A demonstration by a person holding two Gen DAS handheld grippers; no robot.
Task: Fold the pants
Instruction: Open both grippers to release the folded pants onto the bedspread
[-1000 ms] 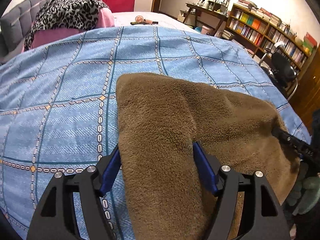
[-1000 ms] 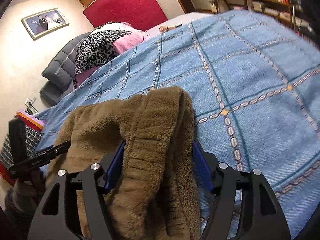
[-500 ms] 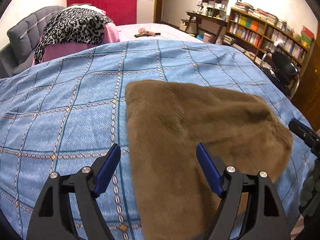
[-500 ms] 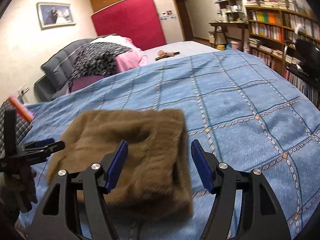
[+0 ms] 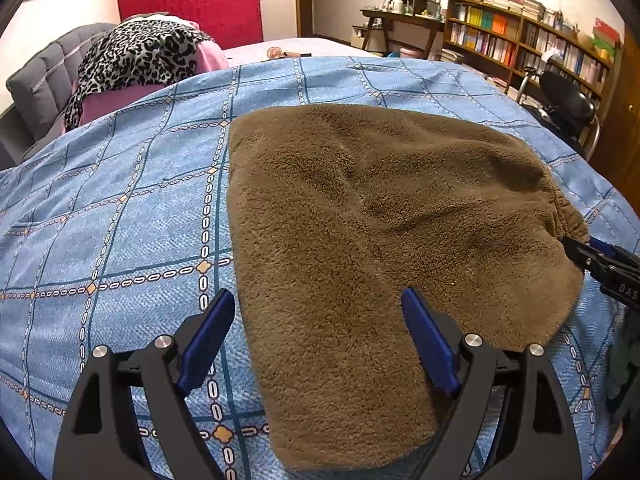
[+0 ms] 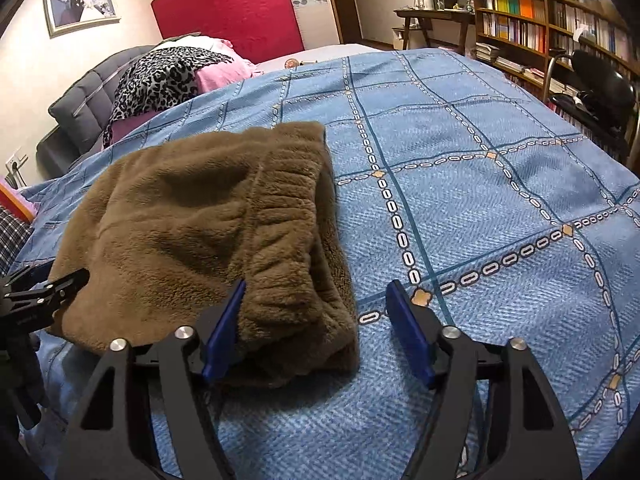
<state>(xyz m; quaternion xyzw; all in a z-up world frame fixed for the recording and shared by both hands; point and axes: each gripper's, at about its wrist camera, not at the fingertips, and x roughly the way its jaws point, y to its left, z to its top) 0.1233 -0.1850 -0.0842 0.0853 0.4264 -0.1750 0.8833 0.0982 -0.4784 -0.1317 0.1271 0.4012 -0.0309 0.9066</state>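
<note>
1. Pants (image 5: 360,220): brown fleece, lying folded into a compact bundle on the blue patterned bedspread (image 5: 120,208), near the bed's front edge.
2. Material, by appearance: thick, soft pile, limp, no stiffness. Judged light to moderate in weight; the nap should give the pads good friction, so slip is unlikely, but the layers will sag and slide apart if lifted from one point.
3. Waistband (image 6: 288,216): the ribbed elastic band is visible along the right side of the bundle in the right wrist view. It is the firmest part and the best place to take hold.
4. Left gripper (image 5: 316,340): jaws spread wide, straddling the near end of the bundle, pinching nothing.
5. Right gripper (image 6: 316,320): jaws spread; one pad sits against the waistband corner, the other over bare bedspread. Nothing held.
6. Recommended hold for any further fold: both near corners together, pinching through all layers at the thick edge, not the top layer alone.
7. Surface shows shallow dimples; the stack looks loose, not pressed flat.
8. Fragility: none apparent.
</note>
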